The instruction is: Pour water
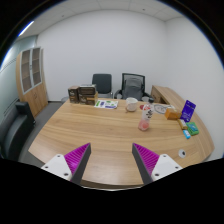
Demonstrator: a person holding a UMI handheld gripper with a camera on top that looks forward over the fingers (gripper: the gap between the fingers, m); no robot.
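Observation:
My gripper [112, 160] is open and empty, its two magenta-padded fingers [76, 158] spread wide above the near edge of a long wooden table [95, 130]. Far beyond the fingers, towards the table's far end, stand a small pink cup-like object [144, 125], a white kettle-like vessel [132, 104] and a small red-topped item [149, 112]. They are too small to tell apart clearly. Nothing lies between the fingers.
Brown boxes [84, 95] stand at the table's far left end. A purple stand-up card [188, 112] and teal items [191, 129] sit near the right edge. Two office chairs [118, 85] stand behind the table, a dark chair [14, 130] at left, and a cabinet [33, 82] against the left wall.

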